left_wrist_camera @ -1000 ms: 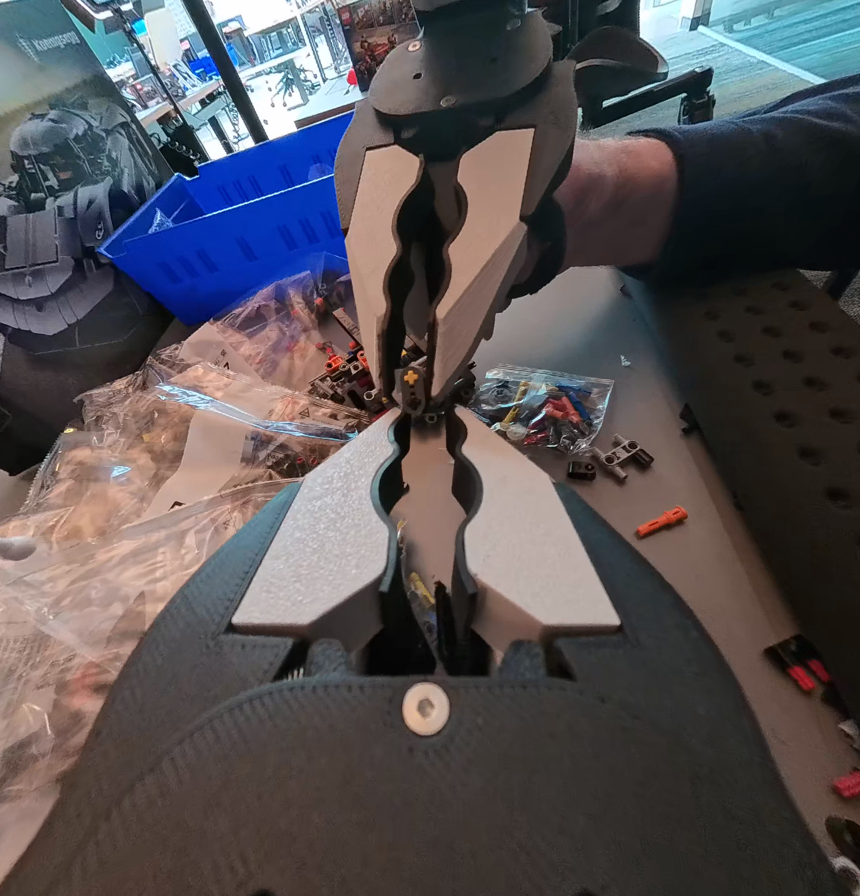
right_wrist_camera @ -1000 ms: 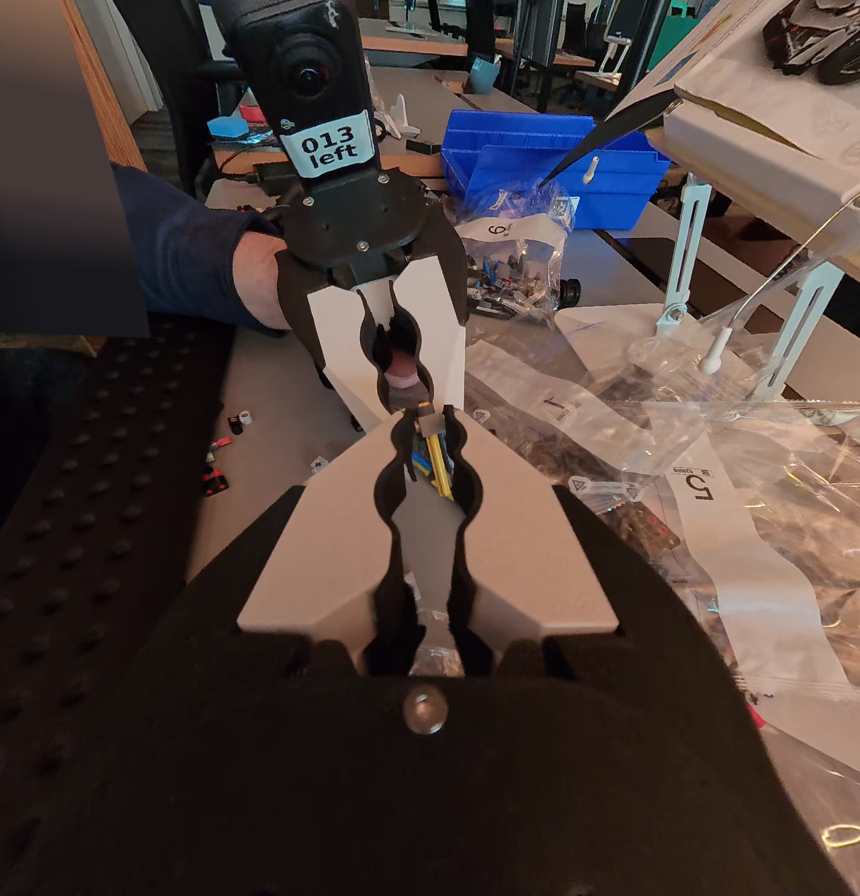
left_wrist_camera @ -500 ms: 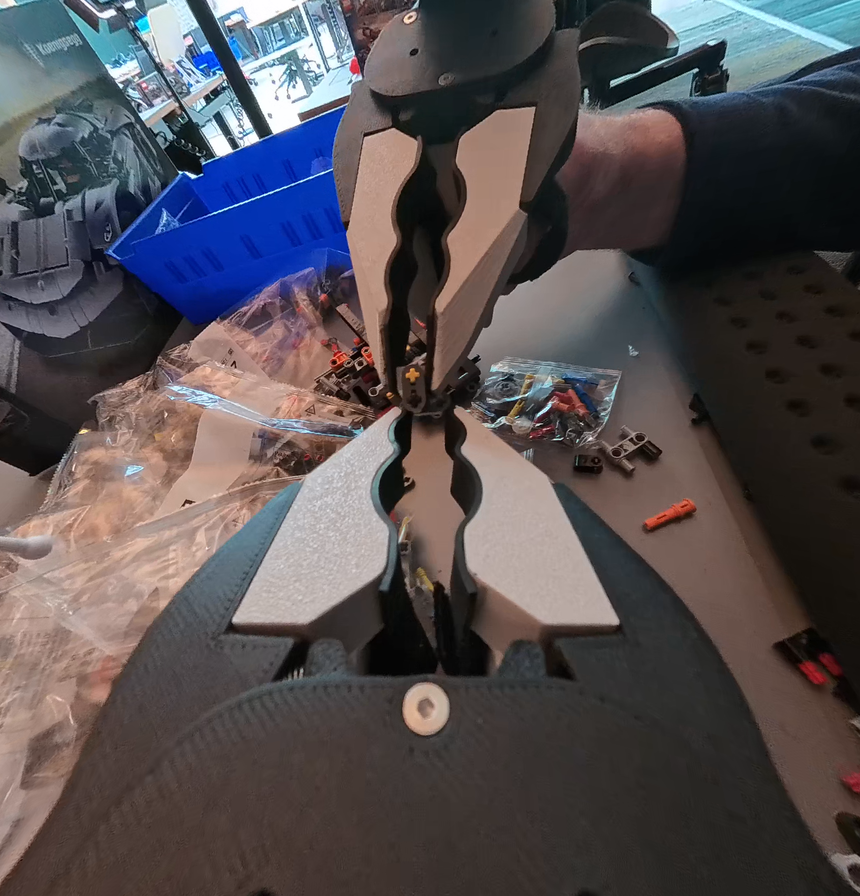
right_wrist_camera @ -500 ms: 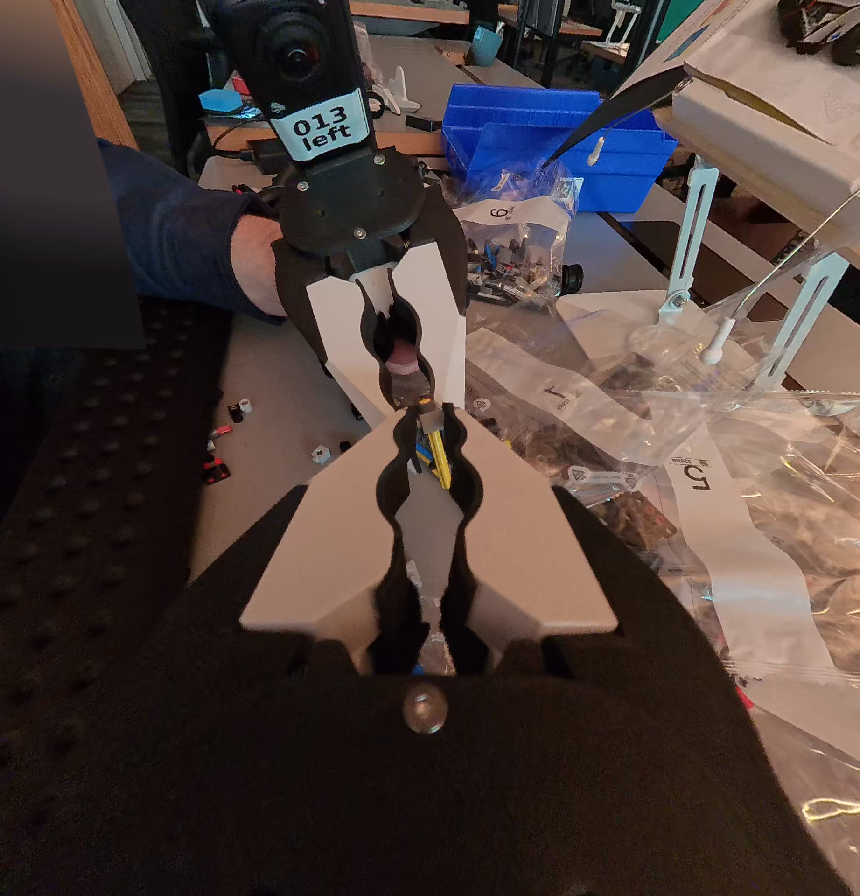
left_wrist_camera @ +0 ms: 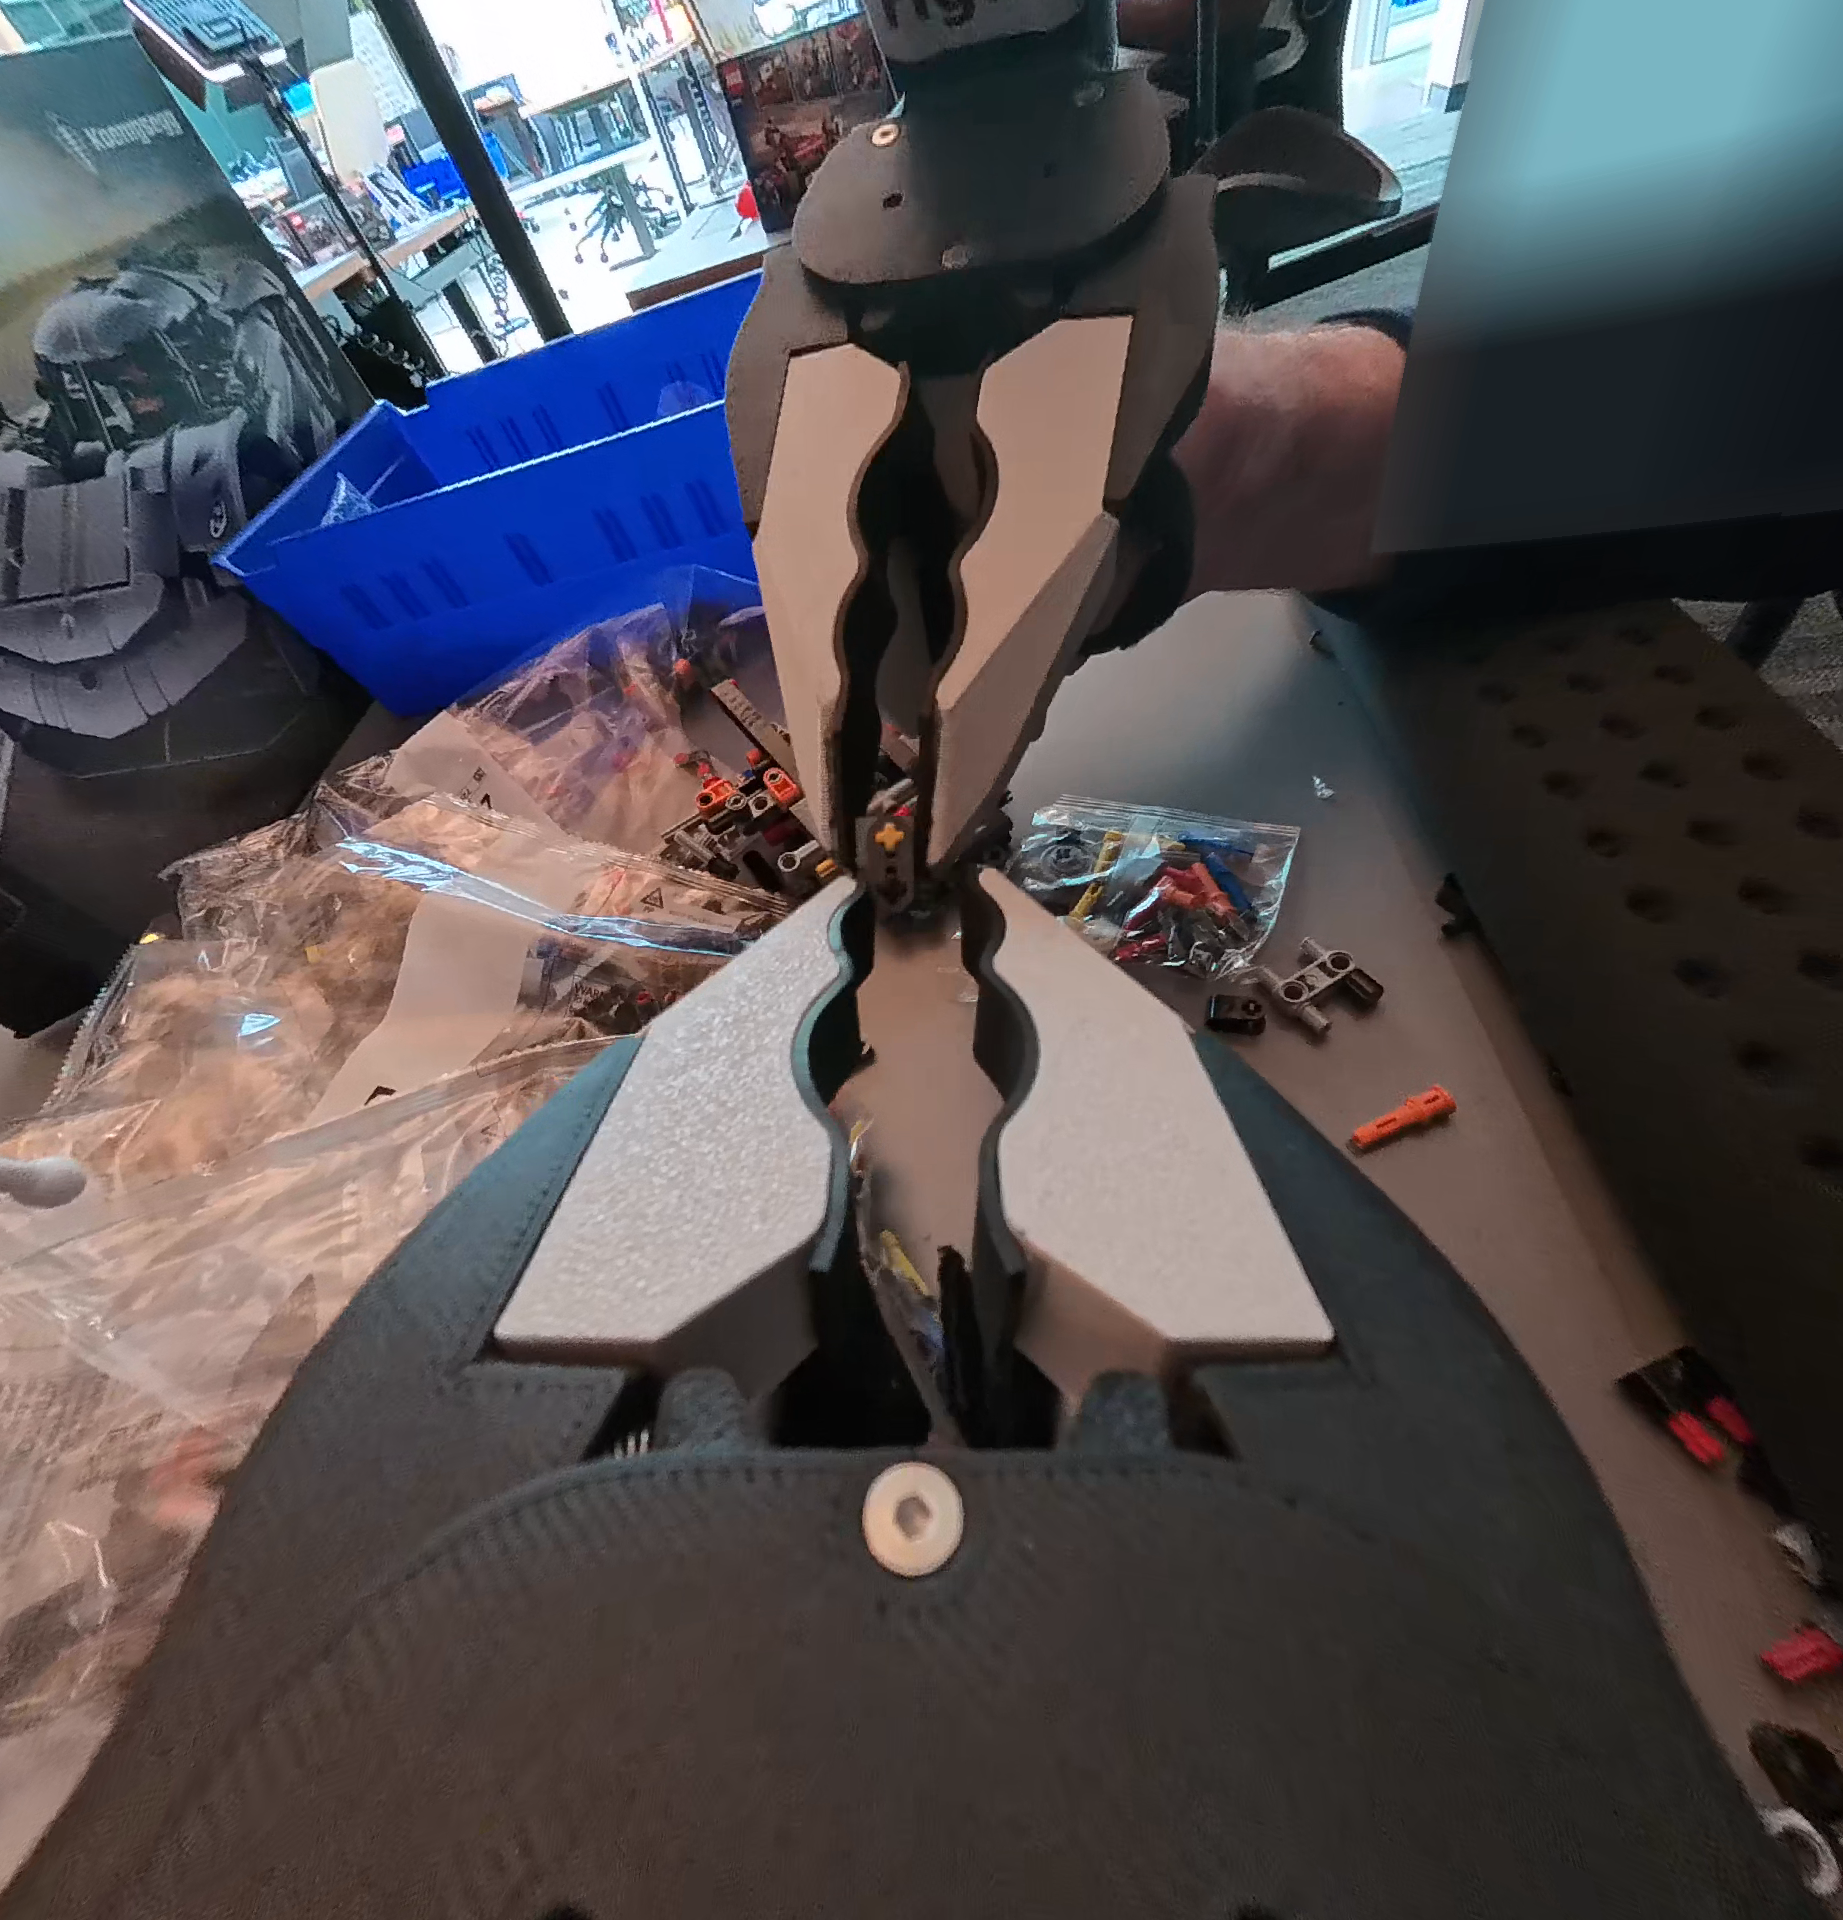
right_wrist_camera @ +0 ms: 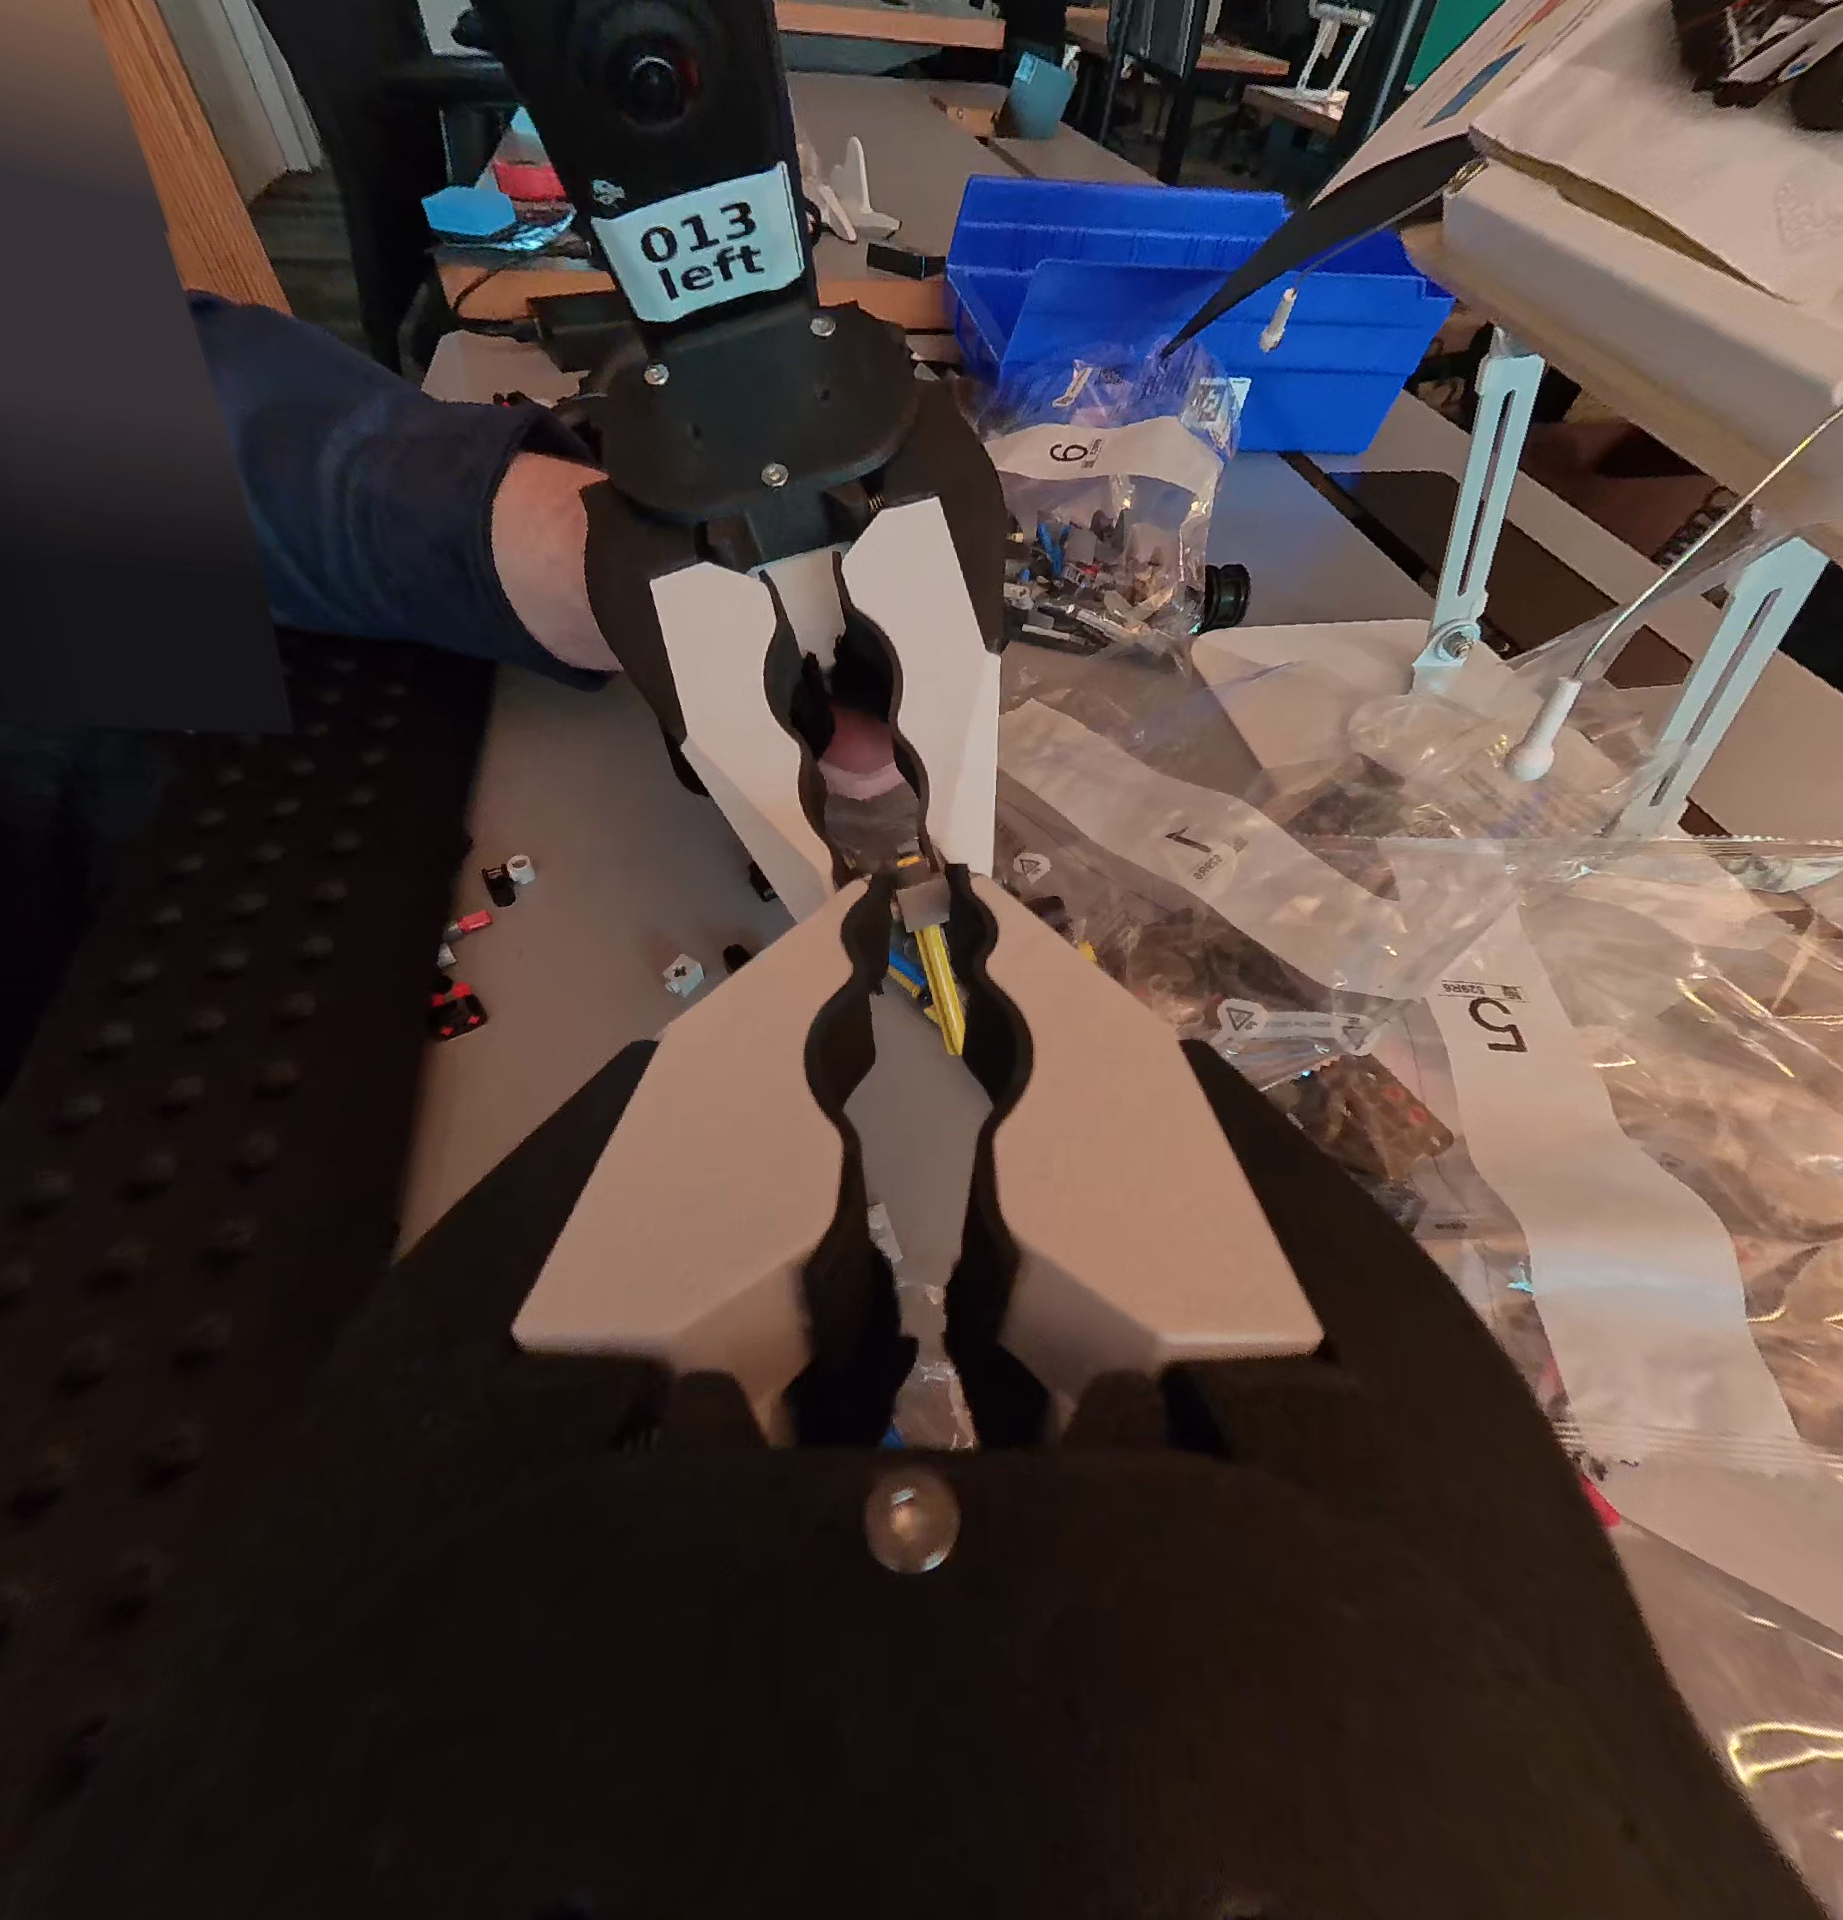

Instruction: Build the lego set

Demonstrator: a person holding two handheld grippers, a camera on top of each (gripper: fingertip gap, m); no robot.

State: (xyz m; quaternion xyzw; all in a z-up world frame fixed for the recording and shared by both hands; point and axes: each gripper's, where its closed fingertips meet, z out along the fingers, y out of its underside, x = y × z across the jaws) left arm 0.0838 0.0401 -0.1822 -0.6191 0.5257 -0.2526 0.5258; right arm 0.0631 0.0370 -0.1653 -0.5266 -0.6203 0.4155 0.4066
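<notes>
A small grey lego piece (left_wrist_camera: pixel 889 847) with a yellow cross axle in it hangs above the table between both grippers, which meet tip to tip. My right gripper (right_wrist_camera: pixel 917 883) is shut on this piece (right_wrist_camera: pixel 922 896); the yellow axle (right_wrist_camera: pixel 940 987) runs back between its fingers. In the left wrist view the right gripper (left_wrist_camera: pixel 894 831) comes down from above. My left gripper (left_wrist_camera: pixel 912 891) has its tips closed on the piece's lower end, with only a narrow gap. In the right wrist view the left gripper (right_wrist_camera: pixel 886 860) points at me from the far side.
Clear parts bags (left_wrist_camera: pixel 273 1039) (right_wrist_camera: pixel 1519 1039) cover one side of the grey table. A half-built assembly (left_wrist_camera: pixel 740 821), a zip bag of pins (left_wrist_camera: pixel 1156 883), a grey connector (left_wrist_camera: pixel 1317 982) and an orange pin (left_wrist_camera: pixel 1403 1120) lie near. Blue bins (left_wrist_camera: pixel 501 540) stand behind. A black perforated mat (left_wrist_camera: pixel 1675 883) borders the table. The tips of both grippers are at nearly the same place.
Both grippers stay tip to tip on the grey piece. The right gripper has risen and tilted slightly. Nothing was let go.
</notes>
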